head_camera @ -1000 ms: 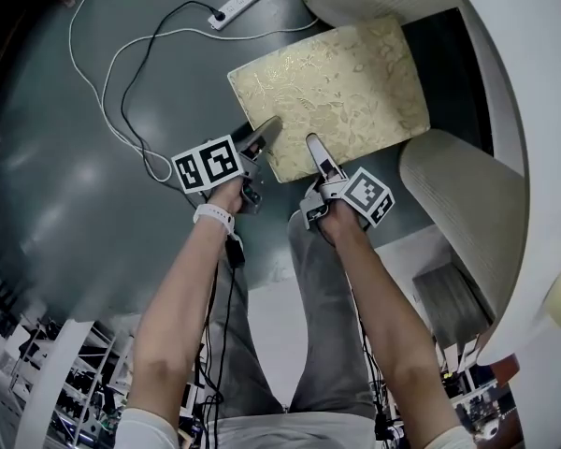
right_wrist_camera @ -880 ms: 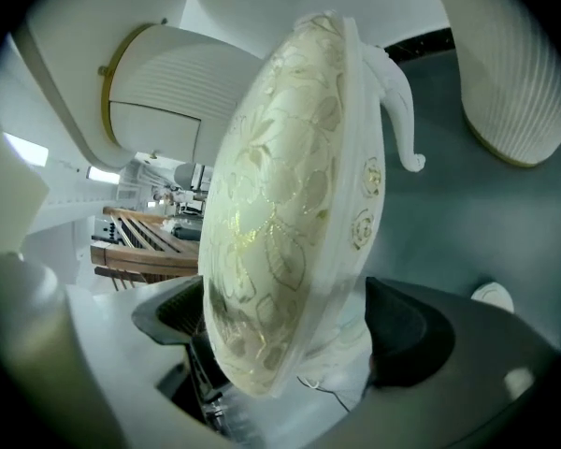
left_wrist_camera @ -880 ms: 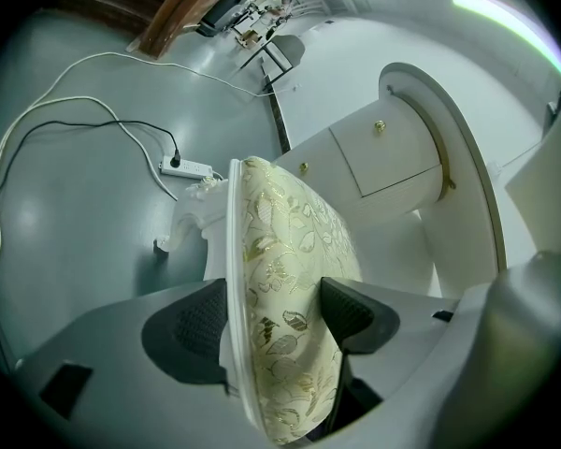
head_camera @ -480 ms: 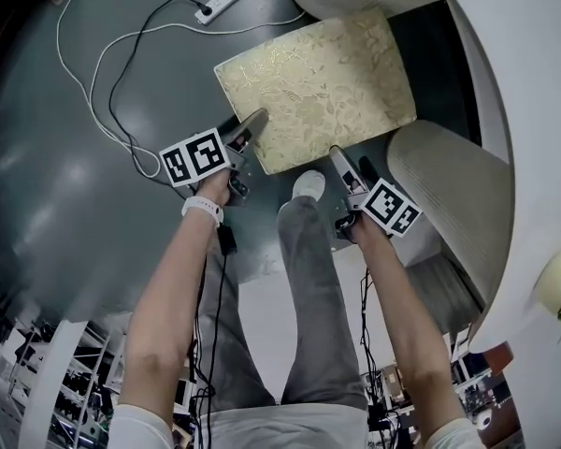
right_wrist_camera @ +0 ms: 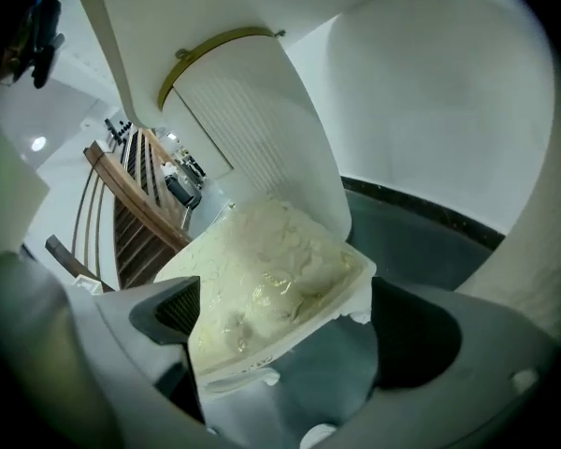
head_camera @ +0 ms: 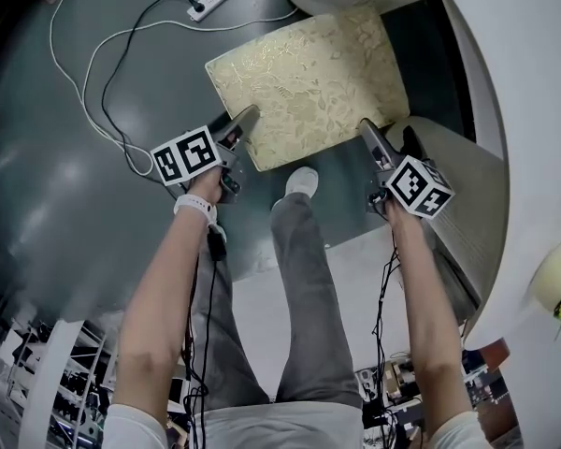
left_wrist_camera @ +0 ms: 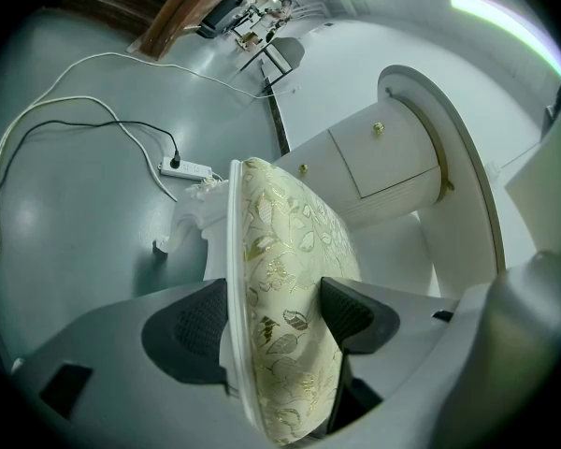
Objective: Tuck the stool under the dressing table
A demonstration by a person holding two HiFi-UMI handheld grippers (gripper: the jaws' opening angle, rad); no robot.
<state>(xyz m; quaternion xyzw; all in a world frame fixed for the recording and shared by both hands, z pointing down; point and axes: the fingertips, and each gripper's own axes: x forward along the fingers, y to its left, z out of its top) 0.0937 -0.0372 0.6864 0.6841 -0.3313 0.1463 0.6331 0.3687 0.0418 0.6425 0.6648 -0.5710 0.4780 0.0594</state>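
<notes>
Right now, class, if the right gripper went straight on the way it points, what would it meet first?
Most likely the near corner of the cream gold-patterned cushioned stool, lying between the open jaws of the right gripper, though depth is unclear.

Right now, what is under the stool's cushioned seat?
The left gripper view shows a white carved leg under the stool, standing on the grey floor. From the head view its top hides everything beneath.
</notes>
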